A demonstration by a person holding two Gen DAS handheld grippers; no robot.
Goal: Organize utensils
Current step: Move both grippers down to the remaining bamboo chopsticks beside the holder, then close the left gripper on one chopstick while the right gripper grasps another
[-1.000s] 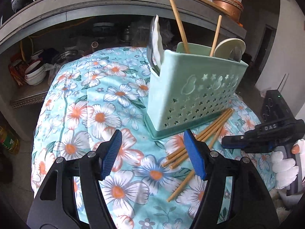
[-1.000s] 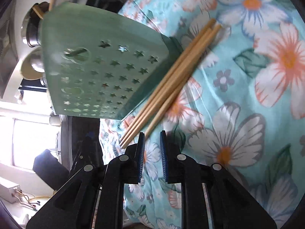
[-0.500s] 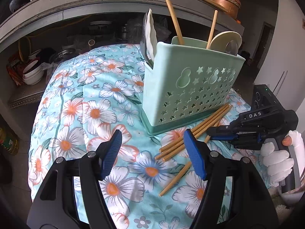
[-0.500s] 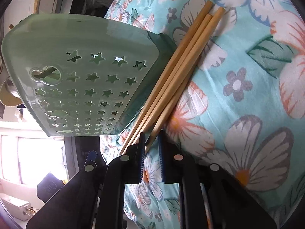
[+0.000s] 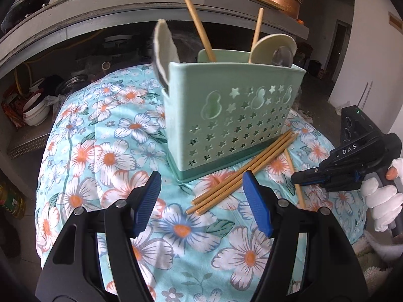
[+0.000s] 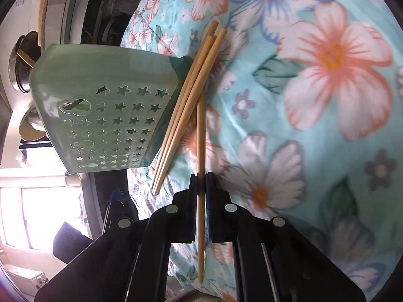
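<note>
The right gripper point(image 6: 201, 183) has just been closing and is now pinching one chopstick point(image 6: 200, 136), pulling it away from the other chopsticks point(image 5: 241, 173) lying beside the green holder point(image 5: 231, 115). The left gripper point(image 5: 201, 198) is waiting wide open, holding nothing. I think the chopstick is going into the holder next.
</note>
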